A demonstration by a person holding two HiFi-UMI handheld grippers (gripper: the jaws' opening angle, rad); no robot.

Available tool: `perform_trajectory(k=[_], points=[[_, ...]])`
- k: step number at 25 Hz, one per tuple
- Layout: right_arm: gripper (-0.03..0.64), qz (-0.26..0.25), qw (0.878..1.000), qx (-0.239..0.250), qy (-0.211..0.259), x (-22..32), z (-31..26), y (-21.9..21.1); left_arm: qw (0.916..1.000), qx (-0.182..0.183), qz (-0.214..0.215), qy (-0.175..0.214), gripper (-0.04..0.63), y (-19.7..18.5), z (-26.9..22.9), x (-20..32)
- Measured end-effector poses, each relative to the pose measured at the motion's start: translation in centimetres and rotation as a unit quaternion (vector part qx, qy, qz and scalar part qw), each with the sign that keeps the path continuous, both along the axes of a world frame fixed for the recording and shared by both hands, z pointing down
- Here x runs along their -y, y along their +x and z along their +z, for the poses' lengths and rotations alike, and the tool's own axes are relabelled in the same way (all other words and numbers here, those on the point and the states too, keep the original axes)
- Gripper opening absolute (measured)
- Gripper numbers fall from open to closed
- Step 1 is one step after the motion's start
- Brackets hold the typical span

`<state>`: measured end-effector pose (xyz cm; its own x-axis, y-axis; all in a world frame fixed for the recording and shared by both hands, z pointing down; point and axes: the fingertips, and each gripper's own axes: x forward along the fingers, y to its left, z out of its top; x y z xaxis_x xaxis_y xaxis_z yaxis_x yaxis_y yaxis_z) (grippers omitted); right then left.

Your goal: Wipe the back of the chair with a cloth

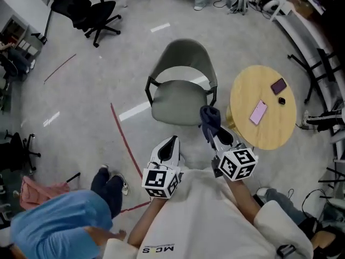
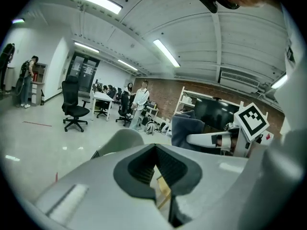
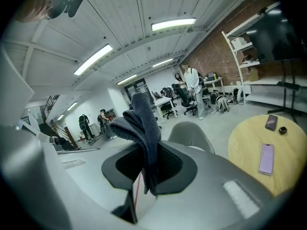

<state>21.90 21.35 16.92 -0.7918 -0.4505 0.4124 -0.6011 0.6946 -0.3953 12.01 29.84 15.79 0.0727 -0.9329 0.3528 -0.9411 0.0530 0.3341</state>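
A grey-green shell chair stands on the floor straight ahead in the head view, its curved back on the far side and its seat toward me. My right gripper is shut on a dark blue cloth, held just off the seat's near right corner. In the right gripper view the cloth sticks up out of the gripper, with the chair beyond it. My left gripper is shut and empty, short of the seat's front edge. From the left gripper, the chair lies ahead and the cloth to the right.
A round yellow table stands close on the chair's right, carrying a pink phone and a dark phone. A person in blue crouches at my lower left. Red tape marks the floor. Black office chairs stand far left; shelving lines the right.
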Motion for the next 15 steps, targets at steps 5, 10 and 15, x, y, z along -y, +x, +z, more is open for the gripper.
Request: perform_trajectory(k=[5,10,15], points=[[0.078,0.029,0.999,-0.012,-0.002,3.6,0.7,-3.5,1.0000,-0.001,0.007,0.004,0.000,-5.9,0.2,2.6],[0.078,0.021,0.999,-0.027,-0.041,4.7,1.5,-5.0,0.9994,-0.007,0.032,-0.009,0.002,-8.0,1.0,5.1],[0.078,-0.013,0.998,-0.038,-0.038,8.3,1.3,-6.5,0.9985,-0.007,0.052,-0.013,0.002,-8.7,1.8,8.8]])
